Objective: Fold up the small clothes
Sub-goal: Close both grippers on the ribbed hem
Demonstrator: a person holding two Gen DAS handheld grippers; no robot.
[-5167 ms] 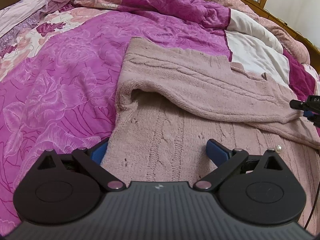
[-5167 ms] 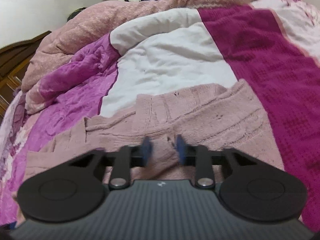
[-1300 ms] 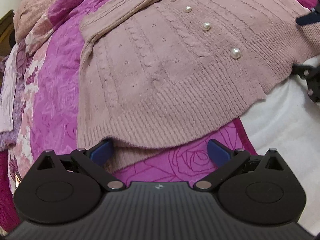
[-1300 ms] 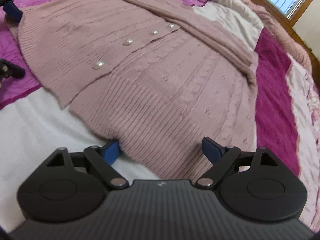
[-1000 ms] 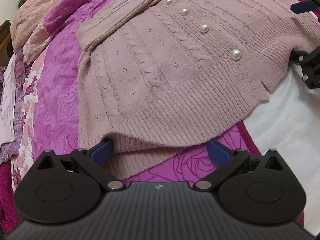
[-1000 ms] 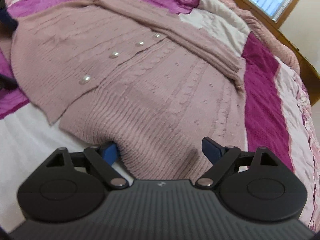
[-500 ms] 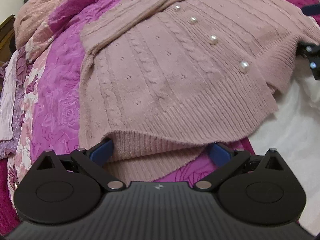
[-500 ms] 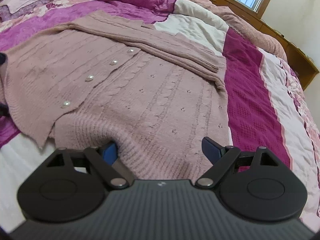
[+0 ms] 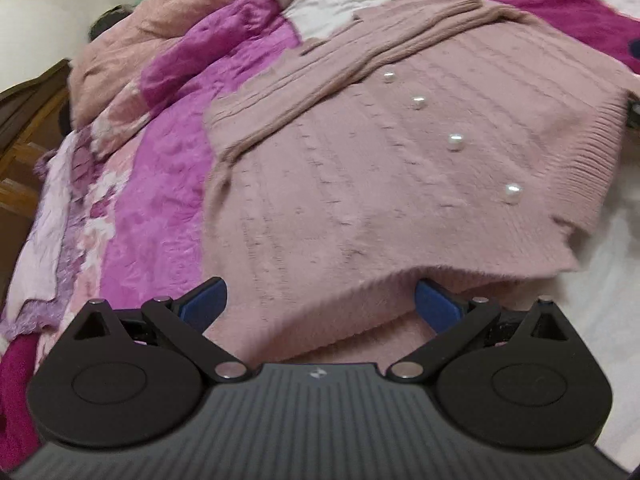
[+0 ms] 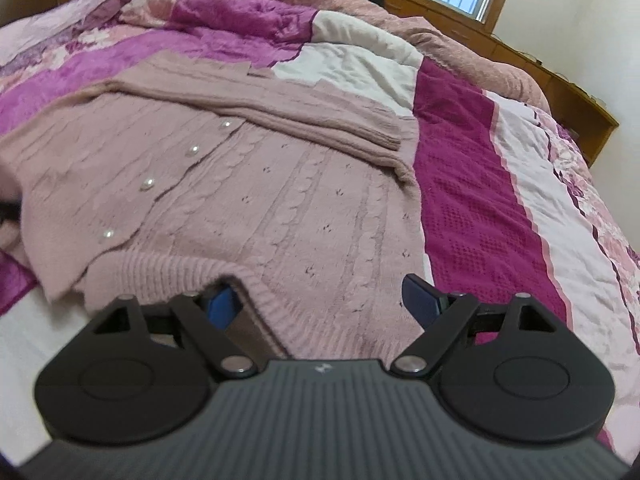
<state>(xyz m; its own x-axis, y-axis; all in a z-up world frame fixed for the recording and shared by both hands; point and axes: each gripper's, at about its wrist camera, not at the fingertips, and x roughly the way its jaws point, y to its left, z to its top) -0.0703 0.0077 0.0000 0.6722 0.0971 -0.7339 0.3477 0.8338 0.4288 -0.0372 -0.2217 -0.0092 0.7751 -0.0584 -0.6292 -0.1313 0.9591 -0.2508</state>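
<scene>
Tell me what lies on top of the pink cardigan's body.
Both sleeves lie folded across the cardigan near its far end; four pearl buttons show below them. Whatever the sleeves cover is hidden.

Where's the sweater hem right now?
The sweater hem lies nearest both cameras, between the open fingers of the right gripper and the left gripper, over the white quilt patch.

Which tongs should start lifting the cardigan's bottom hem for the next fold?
Probably left: the left tongs stand open with the cardigan hem raised between them; the right tongs' inner finger looks tucked under.
</scene>
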